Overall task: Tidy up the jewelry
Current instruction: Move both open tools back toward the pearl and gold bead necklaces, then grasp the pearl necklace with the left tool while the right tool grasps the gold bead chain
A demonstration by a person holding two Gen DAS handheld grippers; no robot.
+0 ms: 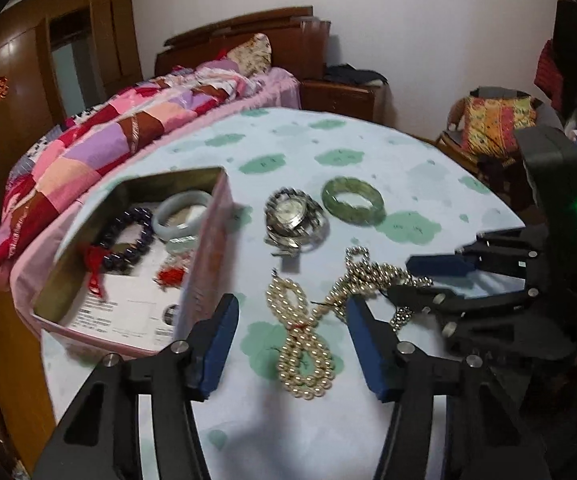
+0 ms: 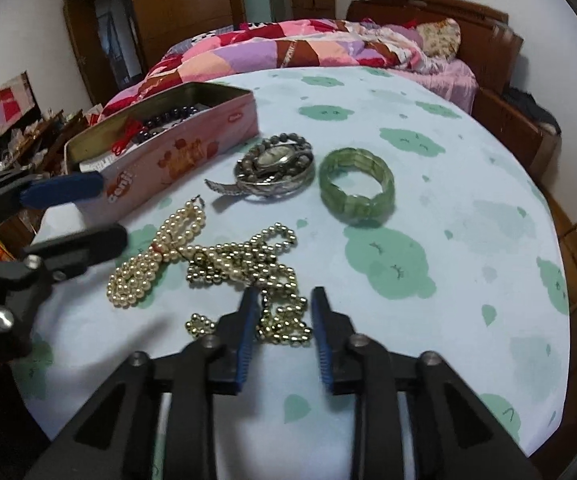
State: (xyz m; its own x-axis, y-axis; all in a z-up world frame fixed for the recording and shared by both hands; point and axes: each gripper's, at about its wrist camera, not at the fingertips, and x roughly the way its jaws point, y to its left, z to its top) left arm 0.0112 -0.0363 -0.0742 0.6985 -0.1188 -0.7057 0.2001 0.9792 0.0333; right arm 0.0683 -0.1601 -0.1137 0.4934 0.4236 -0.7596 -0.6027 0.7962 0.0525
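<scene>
1. The pearl necklace (image 1: 302, 344) and the tangled gold bead chain (image 2: 256, 272) lie touching on the desk (image 2: 428, 208), near the pink tin (image 2: 176, 152).
2. Inside the tin rest a dark bead bracelet (image 1: 128, 236) and a pale bangle (image 1: 182, 216), so the sorting looks partly done.
3. Outside it remain both necklaces, the watch (image 1: 294, 220) and the green bracelet (image 2: 356, 186).
4. The left tongs (image 1: 294, 320) tilt downward, gaping on either side of the pearls without pressing them.
5. The right tongs (image 2: 282, 312) tilt down too, narrower, straddling the gold chain; pads not visibly clamped.
</scene>
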